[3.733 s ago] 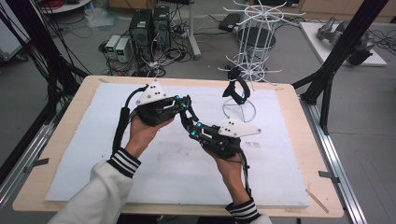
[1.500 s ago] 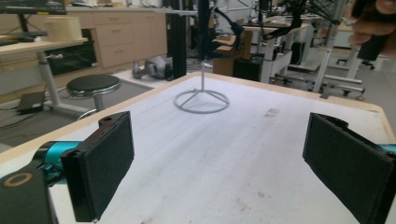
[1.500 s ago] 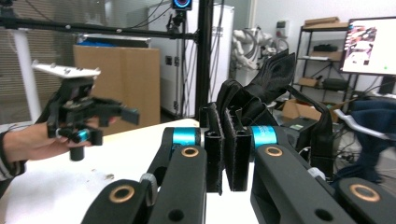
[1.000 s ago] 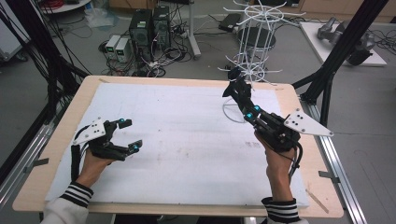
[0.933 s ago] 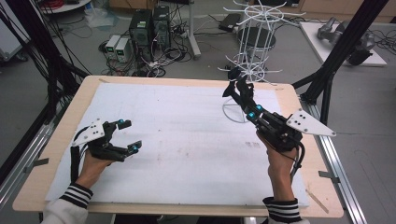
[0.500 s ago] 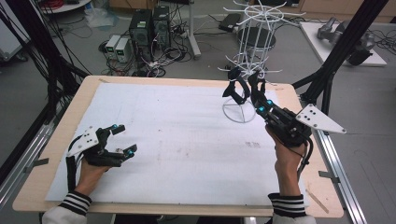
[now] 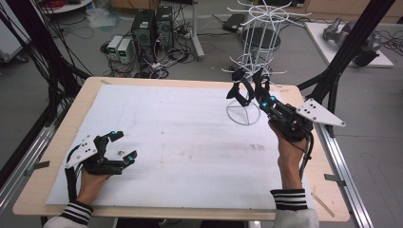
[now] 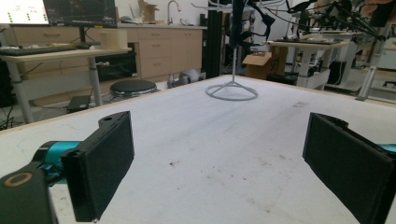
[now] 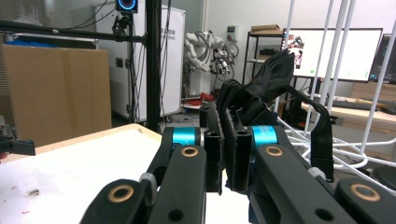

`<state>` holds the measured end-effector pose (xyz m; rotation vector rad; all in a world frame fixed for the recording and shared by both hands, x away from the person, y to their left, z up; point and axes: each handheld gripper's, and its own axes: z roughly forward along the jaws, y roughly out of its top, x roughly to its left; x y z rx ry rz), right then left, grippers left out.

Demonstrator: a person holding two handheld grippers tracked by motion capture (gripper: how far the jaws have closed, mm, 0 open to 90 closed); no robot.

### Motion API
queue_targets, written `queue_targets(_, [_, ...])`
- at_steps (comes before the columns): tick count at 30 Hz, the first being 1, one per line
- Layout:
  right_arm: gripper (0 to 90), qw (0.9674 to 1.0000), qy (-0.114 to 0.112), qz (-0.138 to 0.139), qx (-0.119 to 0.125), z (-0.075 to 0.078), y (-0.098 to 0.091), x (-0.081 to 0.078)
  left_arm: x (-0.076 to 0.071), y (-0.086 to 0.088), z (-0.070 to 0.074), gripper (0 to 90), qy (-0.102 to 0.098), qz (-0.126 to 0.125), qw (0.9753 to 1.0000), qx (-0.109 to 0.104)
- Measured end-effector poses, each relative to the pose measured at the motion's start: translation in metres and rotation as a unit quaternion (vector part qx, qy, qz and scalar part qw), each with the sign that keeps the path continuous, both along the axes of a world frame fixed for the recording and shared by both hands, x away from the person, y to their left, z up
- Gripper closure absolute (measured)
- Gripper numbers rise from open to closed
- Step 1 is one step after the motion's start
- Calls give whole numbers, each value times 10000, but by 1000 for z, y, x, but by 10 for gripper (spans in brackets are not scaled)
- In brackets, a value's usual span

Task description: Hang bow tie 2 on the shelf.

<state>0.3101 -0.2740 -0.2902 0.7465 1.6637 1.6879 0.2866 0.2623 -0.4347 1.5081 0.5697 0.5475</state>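
Item 1: my right gripper (image 7: 256, 90), upper right of the high view, past the far-right part of the white mat (image 7: 190, 137). Jaws pressed together, pinching a black strap (image 7: 240, 90). In the right gripper view the 2 pads meet at frame centre w/ black fabric (image 9: 261, 93) bunched up betw. and above them; a strap loop hangs down right of centre. Grey 3-cornered plate sits at the right of the high view, just right of my hand (image 7: 290, 152).

Item 2: black strap. Upper centre-right of the high view, held off the table, right up against the white wire rack (image 7: 254, 57); can't tell if it's hooked on a prong or just touching. Rack's ring base rests on the mat directly below. White rods of the rack run down the right side of the right gripper view.

Item 3: my left gripper (image 7: 121, 145), lower left of the high view, low over the mat near the table's (image 7: 62, 190) near-left corner. Jaws spread wide, nothing betw. them. In the left gripper view the 2 black pads (image 8: 100, 172) stand at lower left and lower right w/ bare, scuffed mat betw.; rack base at upper centre, well apart.

Item 4: sleeves, striped cuffs, bottom edge of the high view, 1 per arm.
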Motion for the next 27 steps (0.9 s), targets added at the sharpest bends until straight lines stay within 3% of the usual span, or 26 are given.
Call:
queue_targets(12, [878,10000,52,-43,-63,-4,1,15,-3,3,-4,94,-192,462,9987,-80])
queue_targets(18, [878,9999,52,-34,-112,-6,5,21,-3,4,-6,93,-202,573,9981,-112])
queue_targets(27, [877,9994,223,-19,-265,-11,8,29,-1,6,-11,94,-163,660,9976,-133])
